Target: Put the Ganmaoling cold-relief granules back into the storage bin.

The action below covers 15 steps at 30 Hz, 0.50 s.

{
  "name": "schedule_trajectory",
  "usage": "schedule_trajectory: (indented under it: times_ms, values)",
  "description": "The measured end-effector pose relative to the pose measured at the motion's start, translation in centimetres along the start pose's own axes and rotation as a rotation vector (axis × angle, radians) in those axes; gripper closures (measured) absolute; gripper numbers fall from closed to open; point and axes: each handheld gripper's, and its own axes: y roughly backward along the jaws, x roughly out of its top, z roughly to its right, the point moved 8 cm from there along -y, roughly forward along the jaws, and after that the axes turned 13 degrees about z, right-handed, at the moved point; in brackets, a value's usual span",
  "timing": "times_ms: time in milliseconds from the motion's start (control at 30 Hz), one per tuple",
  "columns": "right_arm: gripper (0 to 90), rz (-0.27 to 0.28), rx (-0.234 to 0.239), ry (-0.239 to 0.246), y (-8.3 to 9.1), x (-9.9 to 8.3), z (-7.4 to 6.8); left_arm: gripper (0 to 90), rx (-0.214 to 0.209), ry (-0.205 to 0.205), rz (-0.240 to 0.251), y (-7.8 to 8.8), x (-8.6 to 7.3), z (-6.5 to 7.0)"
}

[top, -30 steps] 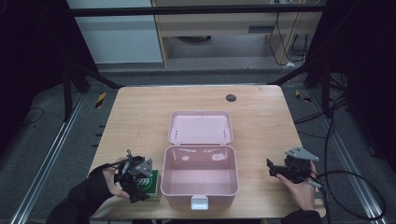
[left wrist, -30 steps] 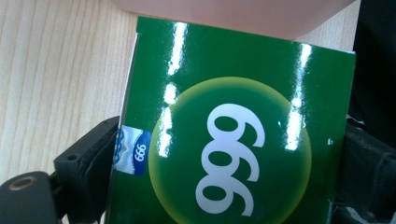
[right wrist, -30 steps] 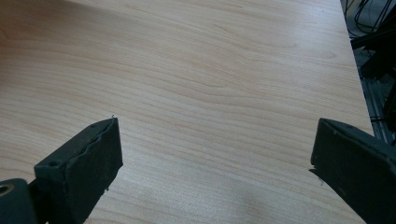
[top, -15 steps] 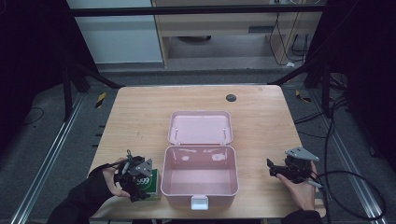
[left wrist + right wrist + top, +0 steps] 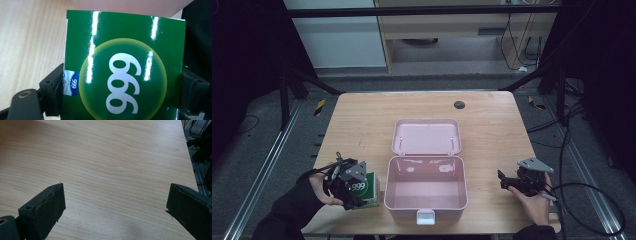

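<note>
A green carton (image 5: 125, 70) printed with a white "999" sits between the jaws of my left gripper (image 5: 122, 90). The jaws have just been closing and now press on both its sides. In the high view the left gripper (image 5: 361, 191) holds the green carton (image 5: 368, 186) a little above the table, just left of the open pink box (image 5: 426, 202). The box's lid (image 5: 427, 136) lies flat behind it. My right gripper (image 5: 504, 182) rests low at the table's right front, pointing toward the box. Its jaws stand wide apart, the right gripper (image 5: 115, 205) over bare wood.
A small black round disc (image 5: 459, 104) lies near the table's far edge. The pink box has a white latch (image 5: 425, 216) at its front. Bare wooden table (image 5: 362, 130) stretches left, right and behind the box. Dark floor, rails and cables surround the table.
The left gripper has closed on the green carton and lifted it slightly off the table beside the pink box. The right gripper has stayed put.
</note>
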Motion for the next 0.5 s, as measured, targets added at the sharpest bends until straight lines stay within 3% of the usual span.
schedule_trajectory:
  times_ms: [200, 500]
  values:
    - [2.4, -0.001, 0.0, 0.002, 0.0, 0.0, 0.0, 13.9, 0.023, -0.004, 0.013, 1.5, 0.7, -0.4]
    - [2.3, 0.0, -0.001, 0.001, 0.0, 0.0, 0.0, 14.1, 0.044, 0.004, 0.072, 4.1, 2.3, -0.7]
